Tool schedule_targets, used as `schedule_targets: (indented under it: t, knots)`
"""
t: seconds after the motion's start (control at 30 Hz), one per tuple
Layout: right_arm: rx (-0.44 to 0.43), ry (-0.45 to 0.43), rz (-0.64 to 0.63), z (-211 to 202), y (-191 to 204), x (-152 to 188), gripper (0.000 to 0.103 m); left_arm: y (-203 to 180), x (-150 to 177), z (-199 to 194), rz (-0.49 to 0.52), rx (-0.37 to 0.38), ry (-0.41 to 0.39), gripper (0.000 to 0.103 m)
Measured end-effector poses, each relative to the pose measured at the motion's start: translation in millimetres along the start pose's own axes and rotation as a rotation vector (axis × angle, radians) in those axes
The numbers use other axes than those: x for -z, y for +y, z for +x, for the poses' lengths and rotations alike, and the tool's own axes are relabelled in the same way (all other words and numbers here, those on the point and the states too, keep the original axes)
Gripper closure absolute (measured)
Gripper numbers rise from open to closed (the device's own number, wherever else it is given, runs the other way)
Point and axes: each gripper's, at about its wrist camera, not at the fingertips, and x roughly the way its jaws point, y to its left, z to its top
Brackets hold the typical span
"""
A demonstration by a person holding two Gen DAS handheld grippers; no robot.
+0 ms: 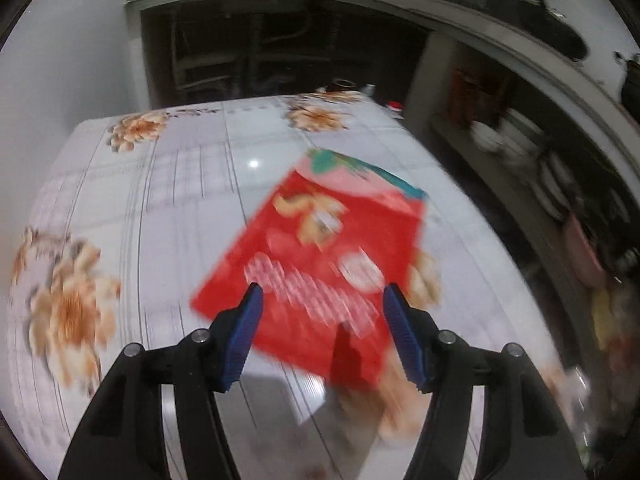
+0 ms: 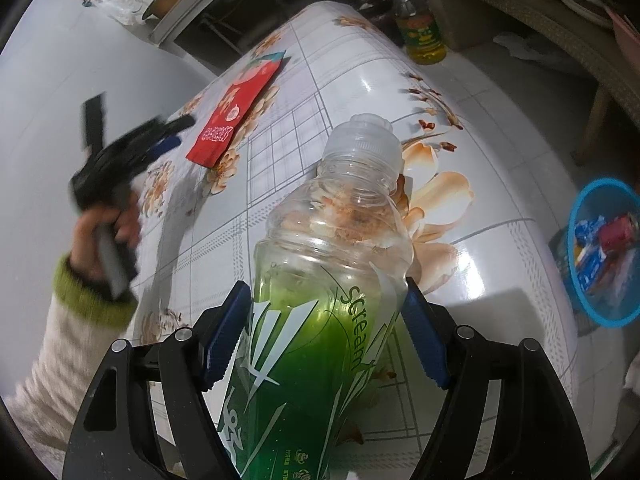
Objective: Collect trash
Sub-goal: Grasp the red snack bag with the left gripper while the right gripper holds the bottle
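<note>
Your right gripper [image 2: 324,332] jaws clamp the bottle [image 2: 320,300], left gripper [image 1: 322,328] jaws apart over the wrapper [image 1: 320,264]; close on it, then bin [image 2: 600,256] lower right.

Lit from overhead, with a small glare spot on the glossy bench [image 1: 253,164] beyond the jaws. Heavily motion-blurred in the left wrist view, sharper in the right. Bowed and vignetted dark at fisheye edges.

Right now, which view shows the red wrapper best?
The right wrist view: the red wrapper is small but sharp, lying whole on the table. The left wrist view shows it large between the open left gripper, but motion-blurred.
</note>
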Motion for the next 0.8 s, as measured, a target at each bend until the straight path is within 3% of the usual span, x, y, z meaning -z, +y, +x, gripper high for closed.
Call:
schedule_targets:
  t: [0.07,0.17,0.2,0.37,0.57,0.8]
  knots:
    - [-0.004,0.000,0.001,-0.7,-1.2,0.0,0.032,1.2,-7.0,17.3,0.033,-0.039,0.024,0.043]
    - [-0.006,0.002,0.000,-1.5,-1.9,-0.1,0.032,-2.8,1.5,46.6,0.112,-0.120,0.130,0.049]
    - [-0.009,0.001,0.000,-1.8,-2.5,0.1,0.032,-4.5,7.5,46.3,0.137,-0.135,0.099,0.049]
    - [-0.021,0.004,-0.002,-2.6,-4.9,-0.6,0.032,-0.8,29.8,39.8,0.139,-0.123,0.096,0.049]
    - [-0.034,0.003,0.004,-2.8,-7.9,-0.3,0.032,-7.4,75.6,9.5,0.151,-0.101,0.118,0.049]
    - [-0.016,0.008,-0.013,-2.1,-3.6,-1.7,0.032,-36.8,169.4,-66.0,0.154,-0.069,0.128,0.049]
